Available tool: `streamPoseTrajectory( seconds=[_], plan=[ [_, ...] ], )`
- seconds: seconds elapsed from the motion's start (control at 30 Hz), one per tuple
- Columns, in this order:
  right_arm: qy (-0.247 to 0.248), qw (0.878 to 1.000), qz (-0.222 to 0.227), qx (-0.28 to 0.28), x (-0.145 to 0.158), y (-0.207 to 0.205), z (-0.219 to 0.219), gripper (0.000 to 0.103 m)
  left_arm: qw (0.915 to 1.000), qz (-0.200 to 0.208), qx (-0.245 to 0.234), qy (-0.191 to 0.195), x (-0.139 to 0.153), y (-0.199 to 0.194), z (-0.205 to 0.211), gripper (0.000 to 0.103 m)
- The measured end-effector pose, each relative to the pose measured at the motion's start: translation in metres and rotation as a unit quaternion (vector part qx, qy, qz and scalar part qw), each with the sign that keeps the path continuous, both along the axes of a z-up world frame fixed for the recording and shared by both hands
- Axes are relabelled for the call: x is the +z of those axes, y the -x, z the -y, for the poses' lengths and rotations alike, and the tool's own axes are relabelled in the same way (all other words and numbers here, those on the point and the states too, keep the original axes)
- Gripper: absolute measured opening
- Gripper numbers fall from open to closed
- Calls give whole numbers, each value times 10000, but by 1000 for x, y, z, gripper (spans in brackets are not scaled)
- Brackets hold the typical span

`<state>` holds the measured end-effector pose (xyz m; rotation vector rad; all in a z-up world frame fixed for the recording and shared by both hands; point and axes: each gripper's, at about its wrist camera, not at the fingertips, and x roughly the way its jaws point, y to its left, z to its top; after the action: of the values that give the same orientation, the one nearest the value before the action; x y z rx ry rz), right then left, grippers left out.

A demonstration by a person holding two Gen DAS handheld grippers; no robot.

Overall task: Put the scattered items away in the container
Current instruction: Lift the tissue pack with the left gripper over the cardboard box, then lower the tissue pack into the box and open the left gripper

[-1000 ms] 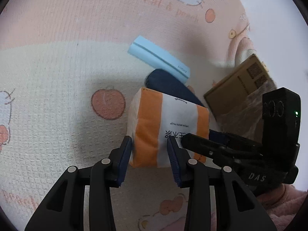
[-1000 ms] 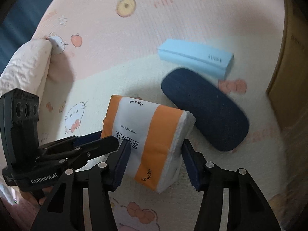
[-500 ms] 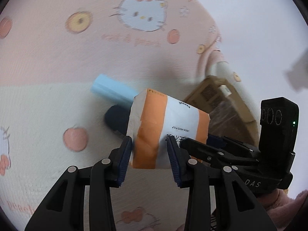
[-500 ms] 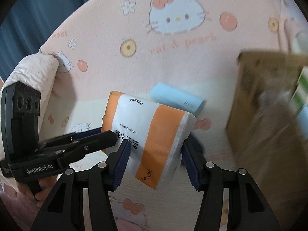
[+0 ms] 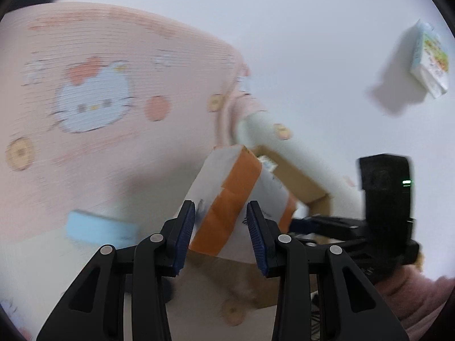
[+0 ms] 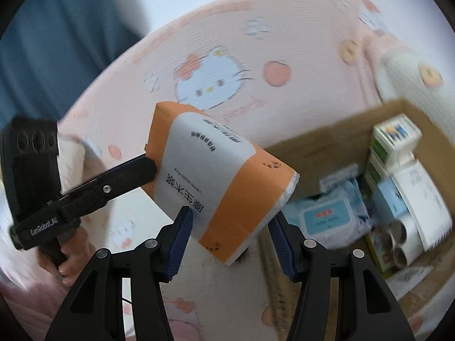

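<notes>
An orange-and-white tissue pack hangs in the air, held from both ends. My left gripper is shut on one end; its finger also shows in the right wrist view, pressed against the pack's left end. My right gripper is shut on the other end, and in the left wrist view it reaches in from the right. The open cardboard box lies just behind and to the right of the pack. A light blue case rests on the bedspread below left.
The box holds a wet-wipes pack, white and green cartons and paper rolls. A pink cat-print bedspread covers the surface. A white wall carries a small carton. A person's hand grips the left handle.
Both grippers have lifted the tissue pack off the bedspread and carried it toward the box. The box's inside has come into the right wrist view, and the dark blue case has dropped out of sight.
</notes>
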<state>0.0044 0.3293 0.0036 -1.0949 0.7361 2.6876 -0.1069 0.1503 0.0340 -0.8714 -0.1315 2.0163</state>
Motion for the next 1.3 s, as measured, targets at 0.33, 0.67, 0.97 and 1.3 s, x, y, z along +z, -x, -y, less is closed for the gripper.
streamPoseTrajectory(
  seconds=[0.33, 0.67, 0.97, 1.3],
  plan=[
    [122, 9981, -13, -599, 12, -38, -52, 53, 9967, 108, -455, 663, -4, 0, -80, 41],
    [35, 9903, 1201, -693, -7, -48, -96, 53, 9790, 1253, -1030, 1238, -44, -1, -140, 41],
    [890, 9689, 2180, -758, -44, -33, -139, 53, 9539, 1779, -1133, 2133, -78, -10, -176, 41],
    [1273, 9528, 2711, -504, -58, -16, -153, 53, 9386, 1892, -1167, 2639, -81, -12, -188, 41]
  ],
)
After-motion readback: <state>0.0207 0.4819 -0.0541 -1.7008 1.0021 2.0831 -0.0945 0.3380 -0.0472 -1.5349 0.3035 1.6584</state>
